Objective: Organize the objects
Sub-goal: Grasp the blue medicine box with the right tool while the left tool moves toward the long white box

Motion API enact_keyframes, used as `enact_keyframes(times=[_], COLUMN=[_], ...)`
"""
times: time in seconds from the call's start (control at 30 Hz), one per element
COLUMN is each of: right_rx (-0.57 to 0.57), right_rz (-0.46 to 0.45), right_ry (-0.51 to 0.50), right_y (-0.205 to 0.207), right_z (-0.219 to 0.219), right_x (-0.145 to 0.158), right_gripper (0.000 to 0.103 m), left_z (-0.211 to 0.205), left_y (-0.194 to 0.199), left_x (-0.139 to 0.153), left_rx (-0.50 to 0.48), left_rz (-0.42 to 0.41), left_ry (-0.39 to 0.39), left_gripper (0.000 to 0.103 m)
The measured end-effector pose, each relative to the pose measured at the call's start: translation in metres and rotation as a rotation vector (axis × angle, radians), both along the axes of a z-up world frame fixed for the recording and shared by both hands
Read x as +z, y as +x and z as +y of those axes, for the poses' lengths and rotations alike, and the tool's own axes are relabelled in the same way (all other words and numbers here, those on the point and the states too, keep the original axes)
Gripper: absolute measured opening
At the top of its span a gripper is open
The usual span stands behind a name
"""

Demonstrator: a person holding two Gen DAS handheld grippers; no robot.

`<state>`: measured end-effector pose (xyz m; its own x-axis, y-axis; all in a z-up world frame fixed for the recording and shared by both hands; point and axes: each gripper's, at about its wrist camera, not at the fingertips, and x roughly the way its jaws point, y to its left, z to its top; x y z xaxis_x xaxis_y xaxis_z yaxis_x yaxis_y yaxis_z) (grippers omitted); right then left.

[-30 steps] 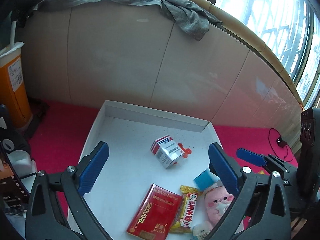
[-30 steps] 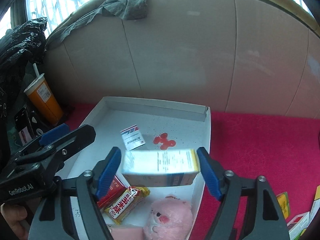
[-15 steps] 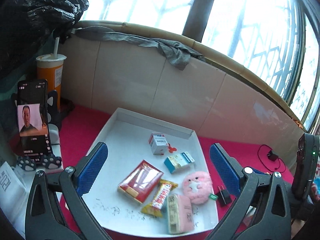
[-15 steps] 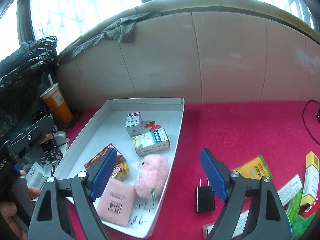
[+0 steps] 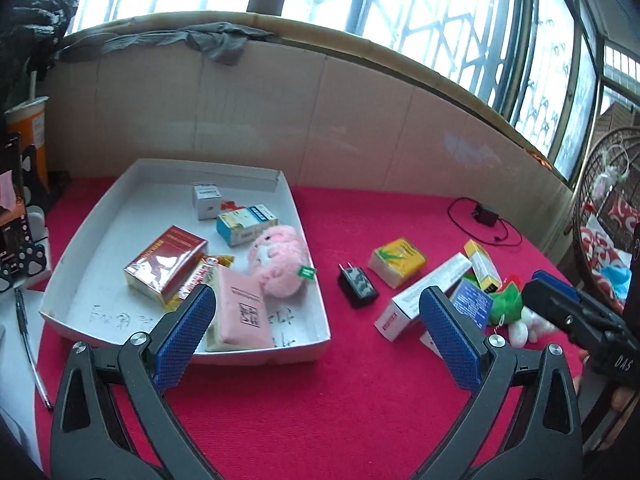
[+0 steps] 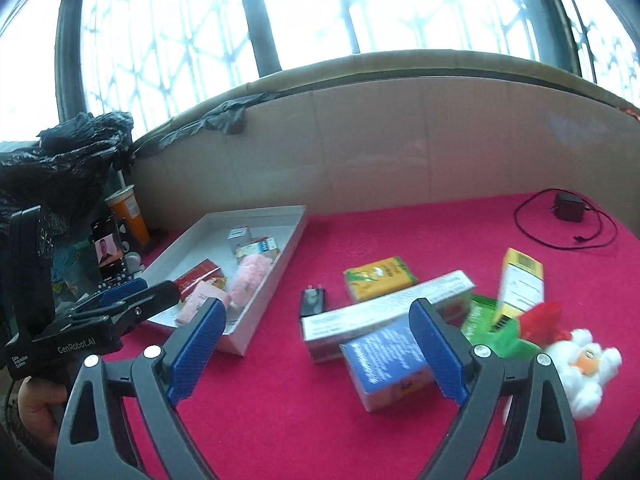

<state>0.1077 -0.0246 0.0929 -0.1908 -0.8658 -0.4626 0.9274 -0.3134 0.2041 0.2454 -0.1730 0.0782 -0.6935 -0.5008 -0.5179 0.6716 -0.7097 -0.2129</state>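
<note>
A white tray (image 5: 100, 216) on the red cloth holds a red box (image 5: 166, 258), a pink plush (image 5: 280, 258), a pink packet (image 5: 240, 312), a teal box (image 5: 246, 224) and a small white box (image 5: 206, 200). It also shows in the right wrist view (image 6: 260, 312). Loose on the cloth lie a black plug (image 5: 358, 284), a yellow pack (image 5: 398, 262), a long white box (image 6: 384, 312), a blue box (image 6: 390, 364) and a Santa toy (image 6: 588, 368). My left gripper (image 5: 316, 336) is open and empty, in front of the tray. My right gripper (image 6: 316, 354) is open and empty, above the loose items.
A cardboard wall (image 5: 320, 120) bounds the back. An orange cup (image 6: 128, 216) and a phone (image 6: 108, 252) stand left of the tray. A black adapter with cable (image 6: 568, 208) lies far right. A pen (image 5: 28, 344) lies at the left edge.
My right gripper let go of the teal box into the tray and opened. Both grippers pulled back and up, and the loose items on the right came into view.
</note>
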Motion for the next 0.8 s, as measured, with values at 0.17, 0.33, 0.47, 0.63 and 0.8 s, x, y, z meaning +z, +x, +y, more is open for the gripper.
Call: enact_keyframes(times=[0.17,0.33,0.47,0.63,0.8], right_rx=[-0.154,-0.101,-0.001,0.103,0.152], right_rz=[-0.036,-0.078,0.017,0.114,0.152], right_ry=[0.001,0.087,0.150,0.200,0.287], right_y=[-0.036,-0.054,-0.042,-0.040,-0.051], right_z=[0.041,0.039,0.017,-0.013,-0.040], right_x=[-0.013,-0.034,-0.042,-0.046,-0.061], right_gripper=[0.103,0.103,0.103,0.103,0.103], left_z=[0.017,0.025,0.025,0.025,0.024], left_y=[-0.028,-0.040,-0.041,-0.040,-0.041], left_x=[-0.015,-0.026,-0.031,-0.031,-0.033], left_rx=[-0.101,-0.145,-0.141,-0.135,-0.136], left_rz=[-0.074,-0.107,-0.117,-0.120,-0.122], left_ry=[-0.003,0.019,0.041,0.050,0.057], left_gripper=[0.103,0.103,0.103,0.103,0.103])
